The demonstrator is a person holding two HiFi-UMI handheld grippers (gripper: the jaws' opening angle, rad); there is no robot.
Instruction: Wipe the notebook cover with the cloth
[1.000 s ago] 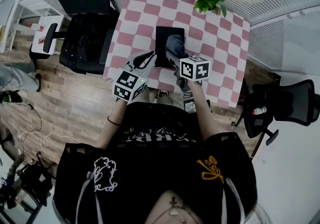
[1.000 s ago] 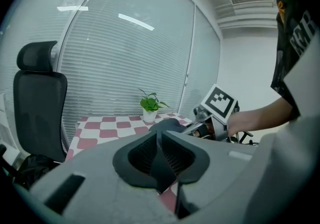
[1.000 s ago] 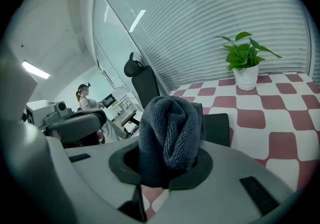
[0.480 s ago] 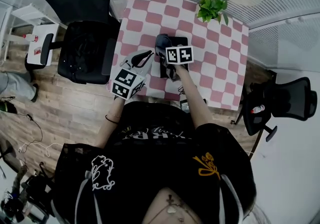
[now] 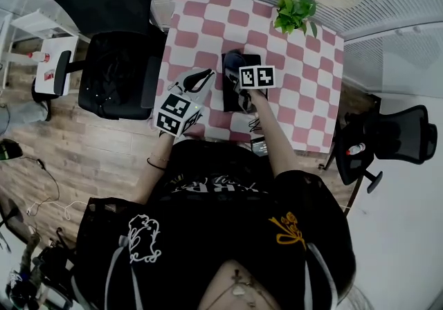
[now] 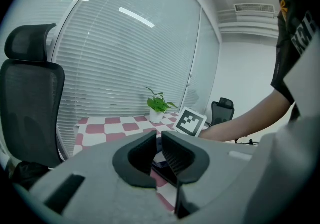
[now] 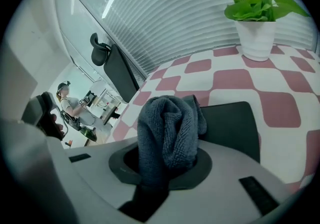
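Holds the cloth [image 7: 169, 123] clamped in the right gripper [image 7: 165, 165], jaws shut on its bunched lower end so that a thick wad stands out in front, probably to give a soft pad for rubbing. Presses or hovers that wad at the far end of the dark notebook [image 7: 235, 123]; cannot tell actual contact. Keeps the notebook flat on the checkered table [image 5: 208, 25], near the table's near edge, with the potted plant [image 7: 255, 13] well apart at the far side.

Parks the left gripper [image 6: 156, 140] just off the notebook's near-left side, jaws all but together with only a slit between and nothing in it. Seems held out of the stroke's way, not steadying the notebook.

Compared with a second ago: has carried the cloth from about the middle of the cover up to its far end, the right arm reaching further. Has left the left gripper about where it was. Has not shifted the notebook noticeably on the table.
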